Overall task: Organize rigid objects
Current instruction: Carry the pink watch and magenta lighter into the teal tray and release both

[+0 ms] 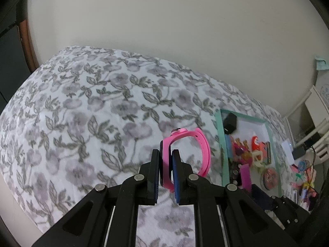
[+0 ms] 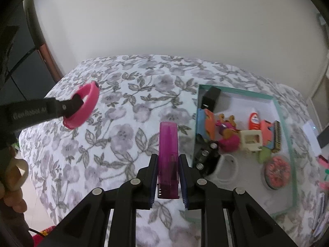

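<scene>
The left gripper [image 1: 165, 170] clamps a pink watch [image 1: 185, 154]; the right gripper [image 2: 168, 177] clamps a purple case [image 2: 168, 156]. Both hang above the bed [image 2: 127, 107], beside the box [image 2: 284, 123]. Next, probably, each needs placing.

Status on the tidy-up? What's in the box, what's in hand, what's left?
Done: the teal box already holds a pile of small things, among them a black block, a glue bottle and batteries.
In hand: the left claw is shut on a pink watch; the right claw is shut on a purple case. Both hang above the floral bedspread.
Left: drop both into the box.
</scene>
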`<state>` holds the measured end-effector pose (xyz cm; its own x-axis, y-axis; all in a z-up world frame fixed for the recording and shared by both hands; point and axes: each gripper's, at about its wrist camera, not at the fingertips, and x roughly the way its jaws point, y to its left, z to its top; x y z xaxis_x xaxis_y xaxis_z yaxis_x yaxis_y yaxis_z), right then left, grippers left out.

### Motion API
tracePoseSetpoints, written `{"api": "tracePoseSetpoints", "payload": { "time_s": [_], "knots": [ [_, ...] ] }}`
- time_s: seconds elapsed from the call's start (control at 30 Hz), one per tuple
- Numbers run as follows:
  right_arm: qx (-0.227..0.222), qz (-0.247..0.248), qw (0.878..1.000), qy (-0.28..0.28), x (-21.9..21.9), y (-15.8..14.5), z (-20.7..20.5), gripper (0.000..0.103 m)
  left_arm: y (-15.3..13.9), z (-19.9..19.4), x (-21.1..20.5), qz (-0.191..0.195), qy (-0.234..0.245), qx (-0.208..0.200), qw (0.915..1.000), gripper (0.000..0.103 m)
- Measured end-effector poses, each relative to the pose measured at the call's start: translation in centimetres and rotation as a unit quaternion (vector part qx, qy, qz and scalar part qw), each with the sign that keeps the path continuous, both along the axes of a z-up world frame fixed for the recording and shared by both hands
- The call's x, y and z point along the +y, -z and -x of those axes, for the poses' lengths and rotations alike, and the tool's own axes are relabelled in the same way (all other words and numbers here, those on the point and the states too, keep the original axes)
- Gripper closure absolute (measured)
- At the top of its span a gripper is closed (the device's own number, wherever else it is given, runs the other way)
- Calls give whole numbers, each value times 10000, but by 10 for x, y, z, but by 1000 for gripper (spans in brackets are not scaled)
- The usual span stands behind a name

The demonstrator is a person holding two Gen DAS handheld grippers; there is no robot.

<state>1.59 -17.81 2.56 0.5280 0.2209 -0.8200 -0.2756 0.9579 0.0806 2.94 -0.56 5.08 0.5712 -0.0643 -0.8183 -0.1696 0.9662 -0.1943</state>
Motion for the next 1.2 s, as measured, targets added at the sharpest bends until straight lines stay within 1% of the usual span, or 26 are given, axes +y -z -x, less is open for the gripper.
{"api": "tracePoseSetpoints", "payload": {
  "time_s": [0.13, 0.3, 0.7, 0.77, 0.97, 1.07, 1.2],
  "knots": [
    [-24, 105, 9999, 56, -8, -2, 14, 82, 1, 12, -3, 141, 32, -4, 9999, 91],
    [46, 156, 9997, 165, -21, 0, 24, 82, -2, 21, -9, 184, 113, -57, 9998, 91],
    [75, 119, 9995, 267, -32, 5, 23, 82, 3, 25, -43, -52, 534, -14, 9986, 91],
    [98, 143, 9992, 362, -39, 8, 20, 82, 9, 24, -53, -91, 671, 45, 9977, 91],
    [318, 132, 9955, 888, -75, 23, 11, 82, 25, 20, -88, -298, 1142, 217, 9928, 91],
    [385, 98, 9933, 1090, -92, 29, 8, 82, 30, 19, -102, -292, 1330, 269, 9903, 91],
    [512, 107, 9895, 1349, -110, 39, 6, 82, 36, 20, -122, -518, 1609, 264, 9853, 91]
  ]
}}
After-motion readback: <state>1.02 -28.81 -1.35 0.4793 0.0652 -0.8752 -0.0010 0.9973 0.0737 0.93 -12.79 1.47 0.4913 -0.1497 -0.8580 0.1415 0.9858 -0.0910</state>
